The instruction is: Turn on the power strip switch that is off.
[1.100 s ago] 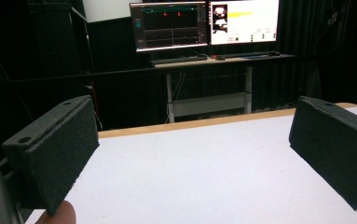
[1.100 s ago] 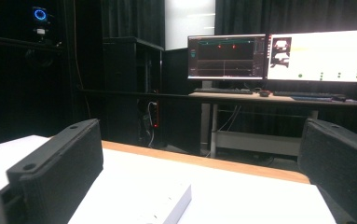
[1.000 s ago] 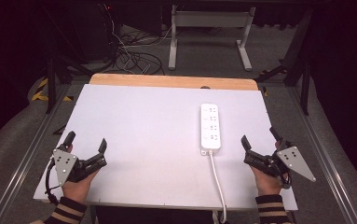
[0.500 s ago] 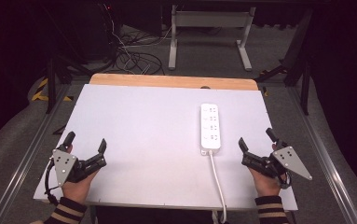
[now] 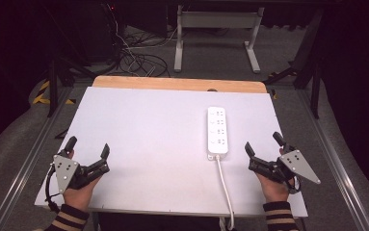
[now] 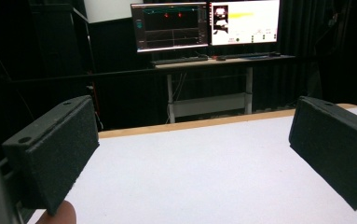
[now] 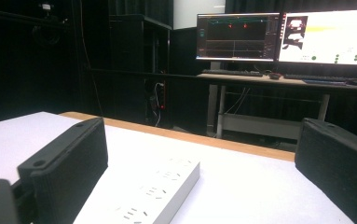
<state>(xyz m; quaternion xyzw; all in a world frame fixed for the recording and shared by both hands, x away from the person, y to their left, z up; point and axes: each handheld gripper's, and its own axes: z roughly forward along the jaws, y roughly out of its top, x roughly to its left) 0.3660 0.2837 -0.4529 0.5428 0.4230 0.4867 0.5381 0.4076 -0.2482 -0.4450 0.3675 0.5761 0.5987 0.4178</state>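
Observation:
A white power strip (image 5: 217, 130) lies lengthwise on the right half of the white table (image 5: 153, 125), and its white cable (image 5: 224, 185) runs off the near edge. My right gripper (image 5: 261, 141) rests open at the near right, just right of the strip's near end. In the right gripper view the power strip (image 7: 157, 191) lies ahead of the left jaw, and the right gripper (image 7: 199, 140) holds nothing. My left gripper (image 5: 88, 145) sits open at the near left corner. Bare table shows between the wide jaws of the left gripper (image 6: 190, 126).
A wooden strip (image 5: 177, 83) borders the table's far edge. Beyond it stand a desk frame (image 5: 216, 29) and loose floor cables (image 5: 134, 60). Two lit monitors (image 6: 204, 23) sit on a far desk. Metal rails (image 5: 336, 168) flank the table.
The right gripper has drifted slightly left and toward the near edge. The left gripper has barely moved. Both stay open.

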